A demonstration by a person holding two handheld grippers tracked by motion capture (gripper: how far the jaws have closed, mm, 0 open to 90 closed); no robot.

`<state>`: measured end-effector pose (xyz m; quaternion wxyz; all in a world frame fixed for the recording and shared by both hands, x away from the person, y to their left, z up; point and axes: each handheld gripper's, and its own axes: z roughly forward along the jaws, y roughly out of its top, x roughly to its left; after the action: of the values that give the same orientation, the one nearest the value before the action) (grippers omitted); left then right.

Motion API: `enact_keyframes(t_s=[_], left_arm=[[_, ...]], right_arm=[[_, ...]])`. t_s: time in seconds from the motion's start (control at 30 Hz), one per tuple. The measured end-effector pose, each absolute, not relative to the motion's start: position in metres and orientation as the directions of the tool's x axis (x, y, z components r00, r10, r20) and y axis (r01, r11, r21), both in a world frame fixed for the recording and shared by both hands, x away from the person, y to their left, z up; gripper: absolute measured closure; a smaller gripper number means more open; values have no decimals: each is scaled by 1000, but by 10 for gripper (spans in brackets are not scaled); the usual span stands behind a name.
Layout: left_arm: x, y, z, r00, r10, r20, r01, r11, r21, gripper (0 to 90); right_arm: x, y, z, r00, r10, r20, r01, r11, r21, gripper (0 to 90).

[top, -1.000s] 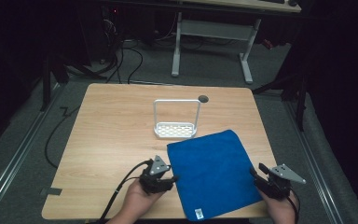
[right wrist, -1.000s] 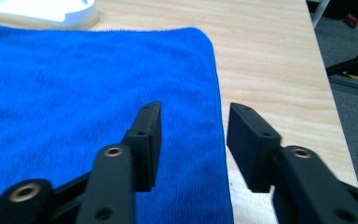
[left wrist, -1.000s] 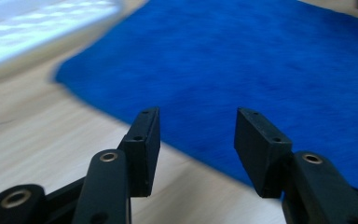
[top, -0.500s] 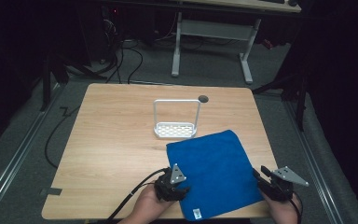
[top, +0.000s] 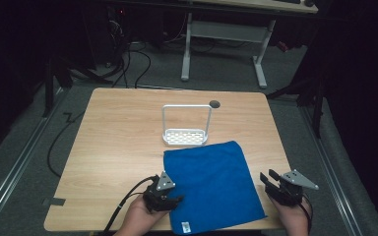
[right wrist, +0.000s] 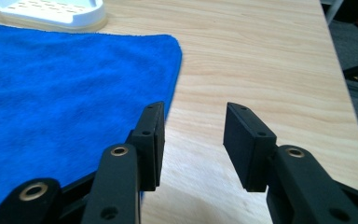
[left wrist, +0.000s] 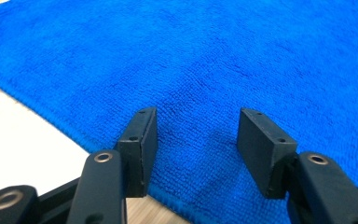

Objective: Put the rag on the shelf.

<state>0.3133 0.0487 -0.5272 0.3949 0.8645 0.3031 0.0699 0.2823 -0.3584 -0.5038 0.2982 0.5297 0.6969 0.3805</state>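
A blue towel [top: 209,182] lies flat on the wooden table [top: 123,142], near its front edge, with a small white label [top: 185,227] at the front corner. My left gripper [top: 174,200] sits at the towel's front left edge. In the left gripper view its jaws [left wrist: 196,140] stand open just above the blue towel [left wrist: 214,56], with nothing pinched. My right gripper [top: 270,179] hovers by the towel's right edge, also open. In the right gripper view [right wrist: 193,140] one jaw is over the towel's border [right wrist: 65,84] and the other over bare wood.
A white perforated rack [top: 186,129] with a tall wire handle stands just behind the towel, also visible as the white rack [right wrist: 51,11] in the right gripper view. A small round hole [top: 214,103] is in the tabletop behind it. Cables trail off the table's front left.
My left gripper swung right over the towel's front left part, then came back to its left edge, a little nearer the table front than before. The right gripper has hardly moved.
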Motion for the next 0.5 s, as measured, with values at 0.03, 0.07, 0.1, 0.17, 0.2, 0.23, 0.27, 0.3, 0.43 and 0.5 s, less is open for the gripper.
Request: enact_keyframes(t_s=[0.03,0.07,0.1,0.17,0.2,0.23,0.27,0.3,0.43,0.5], left_arm=[[314,56,-527,794,594,-125,484,-494,723,484],[314,59,-527,790,600,-128,489,-490,721,483],[315,64,-527,781,610,-134,500,-481,721,482],[316,72,-527,763,631,-143,516,-462,721,483],[316,72,-527,763,631,-143,516,-462,721,483],[317,75,-527,756,637,-149,525,-454,720,483],[318,78,-527,748,646,-153,532,-445,721,484],[319,84,-527,736,658,-158,541,-432,721,484],[319,88,-527,728,672,-136,538,-437,721,485],[319,89,-527,725,678,-117,532,-445,720,490]], right_arm=[[285,-357,-504,-270,963,-17,509,157,847,589],[286,-355,-504,-274,962,-16,508,159,846,589],[288,-354,-504,-279,960,-16,506,161,847,589],[290,-350,-504,-286,958,-13,508,163,846,588],[291,-349,-504,-290,957,-13,507,166,846,588],[291,-349,-504,-290,957,-13,507,166,846,588],[293,-347,-504,-297,955,-18,505,173,846,588],[293,-347,-504,-297,955,-16,505,172,846,587],[293,-347,-505,-300,954,-14,505,172,846,583],[293,-348,-505,-299,954,-12,505,169,846,580]])
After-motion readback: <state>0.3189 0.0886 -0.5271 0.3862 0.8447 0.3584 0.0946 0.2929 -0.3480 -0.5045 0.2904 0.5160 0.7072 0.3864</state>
